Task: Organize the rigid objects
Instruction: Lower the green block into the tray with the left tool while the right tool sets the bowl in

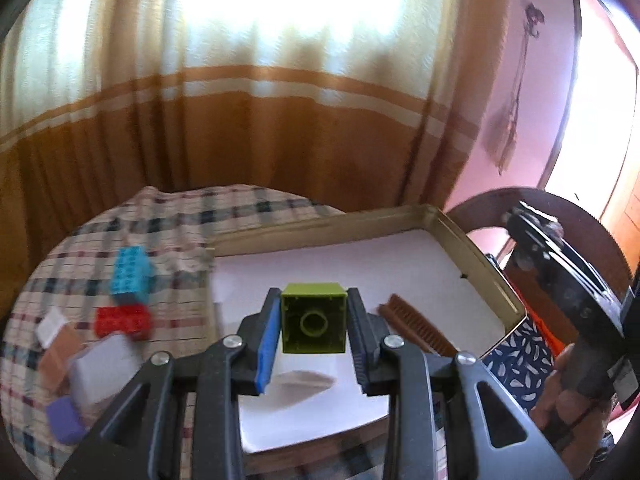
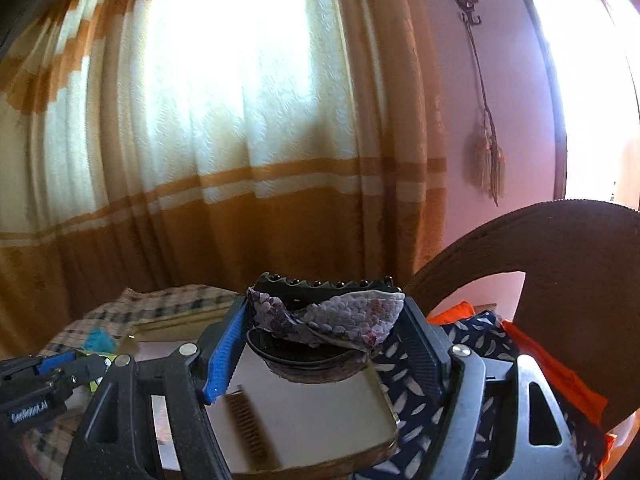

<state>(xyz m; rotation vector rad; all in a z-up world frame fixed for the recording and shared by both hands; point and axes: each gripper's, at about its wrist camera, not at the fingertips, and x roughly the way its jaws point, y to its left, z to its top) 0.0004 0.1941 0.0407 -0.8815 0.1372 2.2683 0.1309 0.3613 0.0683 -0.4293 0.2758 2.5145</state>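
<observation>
My left gripper (image 1: pixel 314 320) is shut on a green toy brick (image 1: pixel 313 318) and holds it above the shallow gold tin tray (image 1: pixel 496 280) lined with white paper. A brown comb (image 1: pixel 416 326) lies in the tray to the right of the brick; it also shows in the right wrist view (image 2: pixel 246 424). My right gripper (image 2: pixel 324 332) is shut on a dark hair clip with a beaded, patterned top (image 2: pixel 332 320), held above the tray (image 2: pixel 384 396). The right gripper shows at the right edge of the left wrist view (image 1: pixel 560 264). The left gripper shows at the left edge of the right wrist view (image 2: pixel 56 372).
On the checked cloth (image 1: pixel 80 248) left of the tray lie a blue brick (image 1: pixel 130 274), a red brick (image 1: pixel 122 320), a white block (image 1: pixel 106 372), a brown block (image 1: pixel 58 354) and a purple block (image 1: pixel 66 420). Patterned navy and orange fabric (image 2: pixel 480 344) and a dark chair back (image 2: pixel 560 248) stand right.
</observation>
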